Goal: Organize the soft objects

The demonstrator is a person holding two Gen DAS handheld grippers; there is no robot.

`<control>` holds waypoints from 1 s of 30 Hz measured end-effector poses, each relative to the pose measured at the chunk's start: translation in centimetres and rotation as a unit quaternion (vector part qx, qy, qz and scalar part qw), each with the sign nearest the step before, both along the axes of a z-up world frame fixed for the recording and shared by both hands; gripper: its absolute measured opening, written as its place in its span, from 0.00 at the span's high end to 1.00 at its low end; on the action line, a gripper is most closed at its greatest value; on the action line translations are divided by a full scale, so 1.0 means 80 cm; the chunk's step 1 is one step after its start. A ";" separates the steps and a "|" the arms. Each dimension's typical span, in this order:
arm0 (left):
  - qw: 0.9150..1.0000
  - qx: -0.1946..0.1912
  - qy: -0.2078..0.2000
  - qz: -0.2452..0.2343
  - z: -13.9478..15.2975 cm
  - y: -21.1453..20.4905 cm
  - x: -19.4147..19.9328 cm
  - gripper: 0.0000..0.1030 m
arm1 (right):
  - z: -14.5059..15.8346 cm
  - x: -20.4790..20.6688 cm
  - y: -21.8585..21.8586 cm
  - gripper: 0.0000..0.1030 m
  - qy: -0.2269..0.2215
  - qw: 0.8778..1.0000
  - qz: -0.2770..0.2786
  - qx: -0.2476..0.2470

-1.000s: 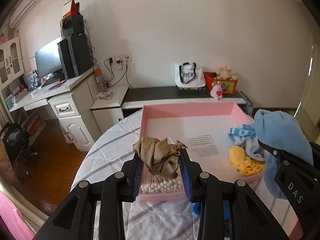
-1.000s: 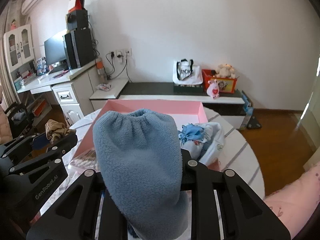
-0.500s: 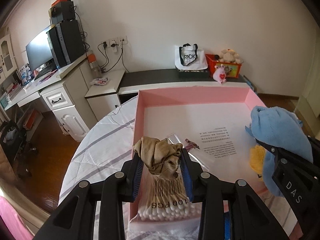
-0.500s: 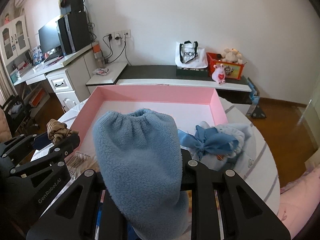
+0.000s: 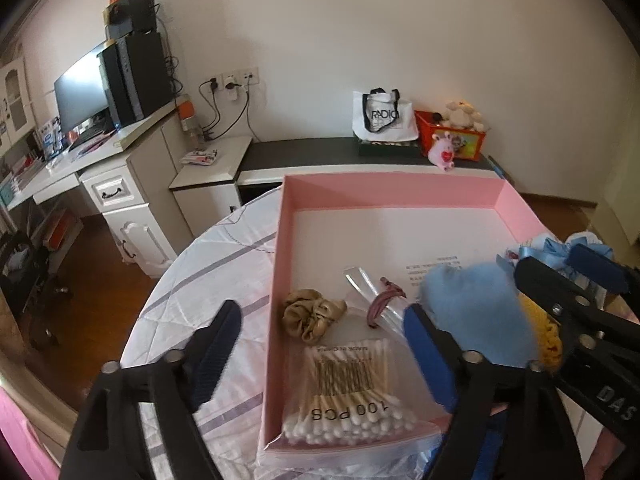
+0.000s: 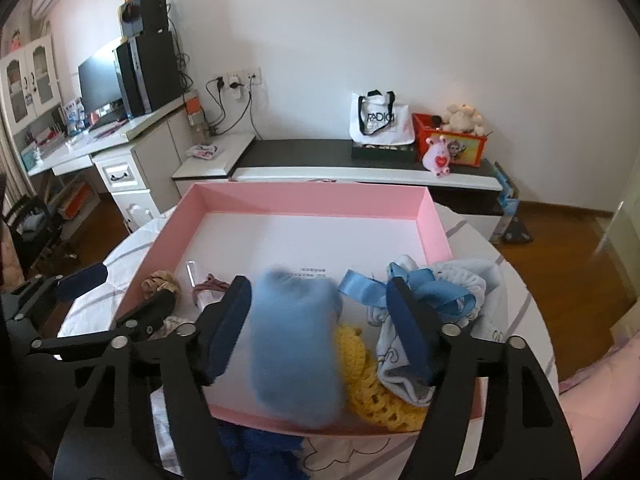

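Both tongs have just sprung apart! The left tongs (image 5: 320, 340) gape over the tan scrunchie (image 5: 312, 314), lying inside the pink box (image 5: 400, 188); the right tongs (image 6: 316, 304) stand wide, blue fleece pouch (image 6: 294, 344) loose between them in the box.

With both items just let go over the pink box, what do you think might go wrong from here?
The blue fleece item is blurred between the opened right tongs; it may snag a pad when they withdraw. It is landing on the yellow crochet piece, burying it. The tan scrunchie lies near the left wall of the pink box; the left tongs straddle that wall and could knock it.
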State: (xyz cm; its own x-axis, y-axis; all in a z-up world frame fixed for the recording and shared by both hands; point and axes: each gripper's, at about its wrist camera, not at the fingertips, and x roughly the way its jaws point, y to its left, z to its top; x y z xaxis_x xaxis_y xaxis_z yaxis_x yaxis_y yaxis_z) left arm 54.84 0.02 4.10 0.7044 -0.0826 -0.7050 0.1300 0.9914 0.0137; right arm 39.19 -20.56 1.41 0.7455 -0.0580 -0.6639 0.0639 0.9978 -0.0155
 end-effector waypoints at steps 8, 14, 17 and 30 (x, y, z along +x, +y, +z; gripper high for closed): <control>1.000 0.002 -0.004 0.023 -0.007 0.000 -0.023 0.11 | 0.003 -0.006 0.000 0.16 -0.001 1.000 0.000 -0.003; 1.000 0.002 -0.008 0.022 -0.004 0.002 -0.036 0.11 | 0.009 -0.011 0.000 0.13 -0.009 1.000 -0.009 -0.010; 1.000 0.003 -0.011 0.023 -0.002 0.000 -0.041 0.11 | 0.011 -0.013 -0.003 0.13 -0.008 1.000 -0.012 -0.009; 0.999 -0.001 -0.024 0.027 0.017 -0.001 -0.092 0.11 | 0.025 -0.047 -0.010 0.12 -0.017 1.000 -0.018 -0.015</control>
State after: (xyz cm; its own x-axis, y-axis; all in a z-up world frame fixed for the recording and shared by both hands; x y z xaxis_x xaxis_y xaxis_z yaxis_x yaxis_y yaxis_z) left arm 47.47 -0.02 5.43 0.7412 -0.0452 -0.6698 0.0763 0.9969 0.0172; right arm 35.42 -21.33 3.42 0.7642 -0.1041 -0.6365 0.1001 0.9941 -0.0424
